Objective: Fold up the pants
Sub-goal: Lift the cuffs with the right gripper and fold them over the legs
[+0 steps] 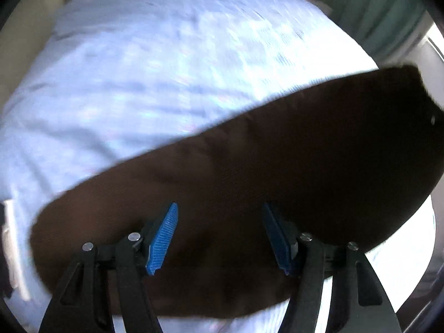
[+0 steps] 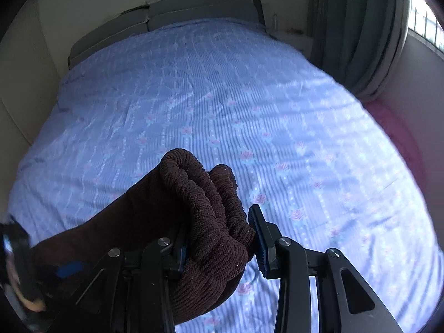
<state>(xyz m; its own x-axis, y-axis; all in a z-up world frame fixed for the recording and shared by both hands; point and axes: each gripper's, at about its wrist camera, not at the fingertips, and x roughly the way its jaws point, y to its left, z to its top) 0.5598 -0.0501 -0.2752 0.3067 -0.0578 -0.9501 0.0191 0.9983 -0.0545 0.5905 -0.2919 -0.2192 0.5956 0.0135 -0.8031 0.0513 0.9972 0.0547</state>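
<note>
- Bedspread (image 2: 222, 97), pale blue with thin stripes and small pink flowers, covers the whole bed and fills most of both wrist views; it looks blurred and washed out in the left wrist view (image 1: 155, 77).
- Headboard (image 2: 177, 11), grey and padded, stands at the far end of the bed against a cream wall.
- Curtain (image 2: 358, 33), grey-green, hangs at the far right beside a bright window; a pink edge shows below the bedspread on that side.
- Pants (image 1: 249, 166), dark brown, lie as a long band across the near part of the bed in the left wrist view, running from lower left up to the right; the fabric there is dark and its folds are hard to make out.
- Pants (image 2: 205, 211) in the right wrist view show a ribbed knit texture, bunched into thick rolls that rise above the fingers, with the rest trailing down to the left.
- Left gripper (image 1: 219, 238) hangs over the brown cloth with its blue pads well apart; nothing sits between them and they touch no fabric.
- Right gripper (image 2: 222, 241) is clamped on the bunched pants, the wad of knit squeezed between its two pads and held up off the bedspread.
- A blurred dark object with a blue patch shows at the lower left edge of the right wrist view; what it is cannot be told.
</note>
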